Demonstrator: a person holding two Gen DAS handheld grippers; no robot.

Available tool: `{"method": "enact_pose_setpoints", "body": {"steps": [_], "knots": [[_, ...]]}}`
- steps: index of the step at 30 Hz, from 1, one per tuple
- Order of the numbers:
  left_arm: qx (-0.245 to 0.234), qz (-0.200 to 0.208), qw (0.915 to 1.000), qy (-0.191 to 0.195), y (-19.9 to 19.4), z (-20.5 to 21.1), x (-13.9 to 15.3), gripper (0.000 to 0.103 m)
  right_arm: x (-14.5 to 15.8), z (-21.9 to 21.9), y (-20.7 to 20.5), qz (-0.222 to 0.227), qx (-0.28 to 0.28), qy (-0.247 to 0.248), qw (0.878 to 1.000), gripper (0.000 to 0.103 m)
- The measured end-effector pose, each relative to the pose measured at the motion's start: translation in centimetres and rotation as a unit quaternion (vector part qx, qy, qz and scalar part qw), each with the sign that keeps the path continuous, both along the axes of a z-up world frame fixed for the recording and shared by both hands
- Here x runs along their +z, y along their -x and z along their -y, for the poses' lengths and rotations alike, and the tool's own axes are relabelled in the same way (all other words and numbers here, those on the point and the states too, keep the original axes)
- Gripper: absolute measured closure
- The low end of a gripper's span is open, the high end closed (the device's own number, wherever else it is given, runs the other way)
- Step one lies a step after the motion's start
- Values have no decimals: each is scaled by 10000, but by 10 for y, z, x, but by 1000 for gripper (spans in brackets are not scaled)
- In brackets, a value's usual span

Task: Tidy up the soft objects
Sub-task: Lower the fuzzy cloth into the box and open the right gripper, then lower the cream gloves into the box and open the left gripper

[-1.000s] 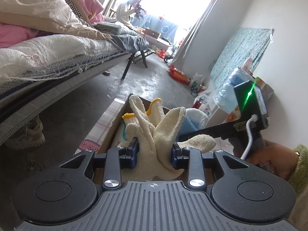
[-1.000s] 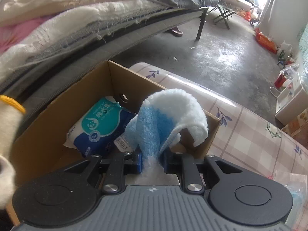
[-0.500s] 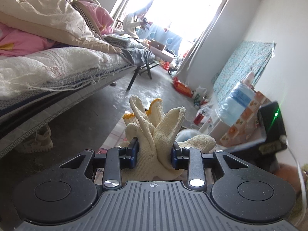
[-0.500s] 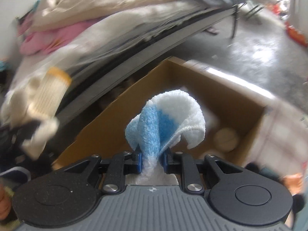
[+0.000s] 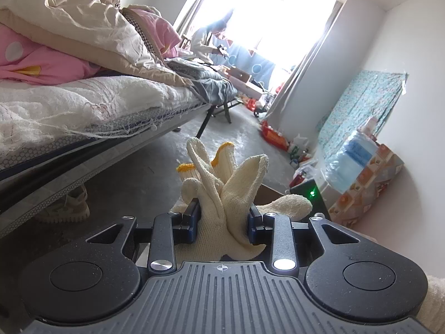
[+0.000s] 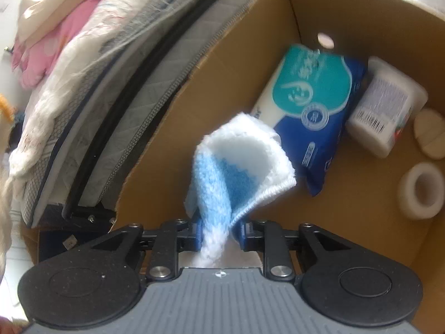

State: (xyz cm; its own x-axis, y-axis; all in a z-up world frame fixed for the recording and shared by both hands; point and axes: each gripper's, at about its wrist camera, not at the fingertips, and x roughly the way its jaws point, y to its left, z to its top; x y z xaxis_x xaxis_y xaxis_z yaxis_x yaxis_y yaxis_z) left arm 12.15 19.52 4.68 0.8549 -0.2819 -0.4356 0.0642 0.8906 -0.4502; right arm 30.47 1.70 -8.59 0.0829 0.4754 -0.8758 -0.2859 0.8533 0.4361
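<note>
My left gripper (image 5: 224,222) is shut on a bundle of cream cotton gloves (image 5: 230,183) with yellow cuffs and holds them up above the floor. My right gripper (image 6: 221,232) points down into an open cardboard box (image 6: 222,55). A blue and white fluffy cloth (image 6: 239,161) stands between its jaws, which are opening; a gap shows between the cloth and the right-hand pad. Inside the box lie a blue and teal tissue pack (image 6: 314,105), a white container (image 6: 386,108), a white tape roll (image 6: 421,192) and a round pale pad (image 6: 429,136).
A bed (image 5: 83,103) piled with quilts runs along the left, and its mattress edge (image 6: 111,111) passes close to the box. A shoe (image 5: 69,208) sits under it. A person (image 5: 205,41) sits by the bright window. Packed bottles (image 5: 353,158) stand by the right wall.
My right gripper has tipped down into the box with the cloth, and its jaws have widened. The left gripper has drifted a little with the gloves held.
</note>
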Motion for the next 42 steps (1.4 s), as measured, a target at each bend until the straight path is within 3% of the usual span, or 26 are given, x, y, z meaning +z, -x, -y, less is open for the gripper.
{"method": "enact_pose_setpoints", "body": {"steps": [2, 4, 10, 13, 16, 20, 26, 28, 32, 37, 42], "knots": [[-9, -4, 10000, 11, 1, -1, 0, 72, -2, 5, 1, -88, -65, -64, 9999, 49], [-15, 17, 10000, 21, 1, -2, 1, 72, 5, 10, 5, 67, -110, -112, 9999, 39], [9, 53, 10000, 71, 4, -3, 2, 72, 32, 37, 16, 375, -305, -289, 9984, 38], [24, 79, 9999, 92, 5, -6, 3, 72, 39, 43, 26, 563, -260, -158, 9979, 46], [43, 92, 9999, 104, 6, -8, 3, 72, 29, 34, 26, 399, -50, 60, 9992, 53], [96, 73, 9999, 107, 5, -10, 3, 72, 8, 17, 22, 187, 262, 400, 9987, 55], [153, 12, 9999, 27, 4, -11, 3, 71, -3, -7, 22, 157, 833, 162, 9963, 55], [150, -6, 9999, 2, 4, -11, 3, 71, 6, -6, 28, 365, 978, 177, 9944, 53], [103, -37, 9999, -32, 4, -6, 6, 71, 32, 19, 43, 705, 940, 11, 9931, 32], [-117, -85, 9998, -153, 3, 7, 12, 71, 78, 72, 82, 1518, 602, -276, 9862, 30], [-523, -172, 9980, -294, -4, 28, 22, 71, 112, 129, 141, 2274, 49, -766, 9708, 30]]}}
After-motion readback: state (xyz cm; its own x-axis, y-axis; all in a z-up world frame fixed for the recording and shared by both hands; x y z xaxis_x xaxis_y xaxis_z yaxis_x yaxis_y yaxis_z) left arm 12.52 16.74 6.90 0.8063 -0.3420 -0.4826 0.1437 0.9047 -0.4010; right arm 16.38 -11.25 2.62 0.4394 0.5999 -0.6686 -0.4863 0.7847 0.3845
